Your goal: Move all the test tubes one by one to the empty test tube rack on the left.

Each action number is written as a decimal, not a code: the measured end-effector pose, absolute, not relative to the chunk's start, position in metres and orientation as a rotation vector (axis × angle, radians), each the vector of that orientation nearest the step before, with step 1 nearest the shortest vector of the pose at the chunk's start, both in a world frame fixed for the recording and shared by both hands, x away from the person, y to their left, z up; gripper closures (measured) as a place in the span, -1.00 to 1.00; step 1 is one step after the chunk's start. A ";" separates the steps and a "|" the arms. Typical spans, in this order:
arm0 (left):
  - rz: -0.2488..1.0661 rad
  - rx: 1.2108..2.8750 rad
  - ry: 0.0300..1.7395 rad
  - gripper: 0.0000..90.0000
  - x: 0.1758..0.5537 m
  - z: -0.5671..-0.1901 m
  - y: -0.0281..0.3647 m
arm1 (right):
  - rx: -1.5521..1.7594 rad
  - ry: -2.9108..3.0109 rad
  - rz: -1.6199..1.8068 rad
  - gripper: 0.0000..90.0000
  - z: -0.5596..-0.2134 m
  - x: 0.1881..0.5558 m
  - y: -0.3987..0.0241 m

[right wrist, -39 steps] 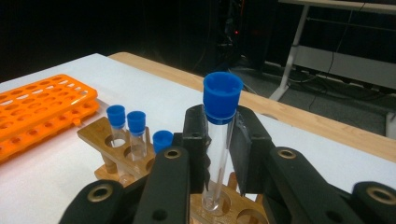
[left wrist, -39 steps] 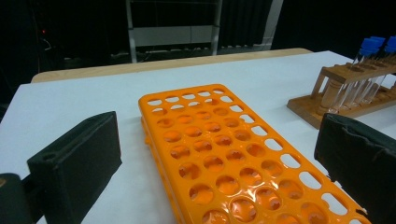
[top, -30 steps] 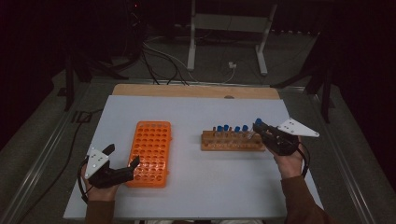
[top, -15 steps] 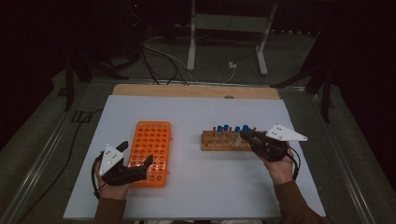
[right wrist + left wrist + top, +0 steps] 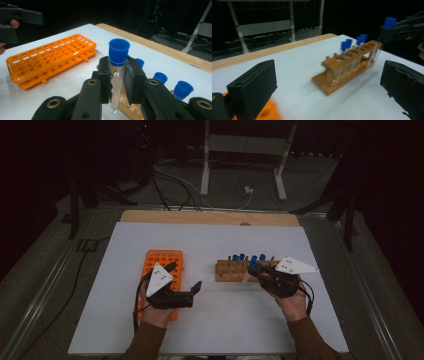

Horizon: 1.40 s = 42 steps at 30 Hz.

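Observation:
My right gripper (image 5: 117, 72) is shut on a clear test tube with a blue cap (image 5: 119, 51), held upright just above the near end of the wooden tube rack (image 5: 130, 105). Several more blue-capped tubes (image 5: 182, 88) stand in that rack. In the high view the right gripper (image 5: 254, 270) sits at the wooden rack's (image 5: 230, 271) right end. My left gripper (image 5: 185, 275) is open and empty, hovering over the right edge of the orange tube rack (image 5: 162, 257). Between its wide jaws in the left gripper view I see the wooden rack (image 5: 347, 67), blurred.
A white sheet (image 5: 210, 320) covers the table, with a wooden strip (image 5: 210, 217) along its far edge. Behind the table stand a metal frame (image 5: 240, 160) and cables (image 5: 175, 185) on a dark floor. The orange rack's (image 5: 52, 56) holes look empty.
The left hand has swung right and slightly up, from the orange rack's left side to over its right edge. The right hand has shifted a little left with the tube.

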<state>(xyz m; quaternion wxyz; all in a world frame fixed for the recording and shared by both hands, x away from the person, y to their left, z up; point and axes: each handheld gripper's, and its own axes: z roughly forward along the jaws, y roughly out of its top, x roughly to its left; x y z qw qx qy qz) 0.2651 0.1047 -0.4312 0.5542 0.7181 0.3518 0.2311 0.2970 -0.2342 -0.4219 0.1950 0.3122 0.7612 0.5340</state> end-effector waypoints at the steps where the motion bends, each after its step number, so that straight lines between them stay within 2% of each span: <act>1: 0.535 1.706 0.822 -0.97 0.267 -0.431 0.098 | 0.874 2.136 1.497 0.70 -0.422 0.297 -0.233; 3: 0.483 1.740 0.794 -0.91 0.274 -0.432 0.081 | 0.873 2.143 1.500 0.70 -0.422 0.296 -0.232; 10: 0.428 1.789 0.789 -0.83 0.283 -0.440 0.053 | 0.873 2.178 1.505 0.70 -0.424 0.296 -0.224; 13: 0.413 1.797 0.790 -0.75 0.284 -0.442 0.048 | 0.871 2.190 1.503 0.70 -0.425 0.296 -0.221; 14: 0.411 1.798 0.789 -0.64 0.284 -0.442 0.045 | 0.866 2.195 1.507 0.70 -0.425 0.296 -0.219; 20: 0.408 1.837 0.750 -0.53 0.284 -0.446 0.027 | 0.846 2.212 1.519 0.70 -0.426 0.294 -0.211; 28: 0.437 1.860 0.700 -0.14 0.281 -0.448 0.013 | 0.830 2.237 1.523 0.70 -0.427 0.293 -0.204; 29: 0.433 1.864 0.693 -0.01 0.281 -0.448 0.012 | 0.828 2.238 1.529 0.70 -0.427 0.293 -0.203; 35: 0.397 1.889 0.658 0.38 0.282 -0.451 0.008 | 0.829 2.240 1.549 0.70 -0.427 0.293 -0.202; 42: 0.400 1.891 0.648 0.69 0.284 -0.452 0.008 | 0.819 2.252 1.554 0.70 -0.427 0.292 -0.200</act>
